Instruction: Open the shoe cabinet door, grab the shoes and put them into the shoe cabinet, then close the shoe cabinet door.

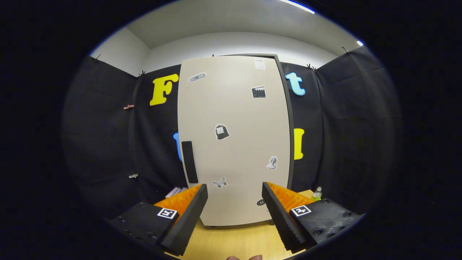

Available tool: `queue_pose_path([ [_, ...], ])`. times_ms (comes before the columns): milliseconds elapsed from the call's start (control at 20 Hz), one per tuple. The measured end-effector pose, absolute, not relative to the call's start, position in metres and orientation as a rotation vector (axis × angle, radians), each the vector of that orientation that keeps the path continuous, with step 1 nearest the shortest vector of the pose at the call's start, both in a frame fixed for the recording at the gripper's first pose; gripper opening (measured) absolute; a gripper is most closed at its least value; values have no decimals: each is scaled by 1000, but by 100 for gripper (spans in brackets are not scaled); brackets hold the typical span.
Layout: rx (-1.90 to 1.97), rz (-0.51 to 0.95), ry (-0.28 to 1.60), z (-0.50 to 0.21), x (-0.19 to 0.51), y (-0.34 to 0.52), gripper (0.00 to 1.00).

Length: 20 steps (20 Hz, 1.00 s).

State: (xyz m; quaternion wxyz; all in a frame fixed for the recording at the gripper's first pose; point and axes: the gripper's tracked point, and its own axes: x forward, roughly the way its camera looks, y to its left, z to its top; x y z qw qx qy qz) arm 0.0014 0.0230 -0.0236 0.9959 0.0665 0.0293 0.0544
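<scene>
Fingertips of a hand [244,257] peeked in nearest the camera, just under the gripper [234,206], whose jaws stood wide apart and held nothing. Just ahead of them, and framed between them, stood the shoe cabinet [234,141] on the wooden worktop [231,240], toward its far edge, its pale door shut and dotted with small stickers. That door looked like a flat, stiff, smooth panel, light enough to swing on hinges I judged to run down its right side, where a dark frame edge showed. Its face would likely be slippery to pinch, so the dark upright handle [189,161] near the door's lower left edge seemed the sensible place to take hold, one finger on either side or hooked behind it; whether it was raised or recessed I could not tell. Shoes could not be made out anywhere. Some flat pinkish things [175,191] lay at the worktop's left edge beyond the left finger, and a small bottle [317,194] stood at its far right corner. Black cloth walled the booth on three sides, with white wall and ceiling above.
</scene>
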Motion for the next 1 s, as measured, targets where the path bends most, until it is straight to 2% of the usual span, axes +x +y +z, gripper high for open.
queue_pose_path([
  [1000, 133, 104, 60, -25, 4, 24, 98],
])
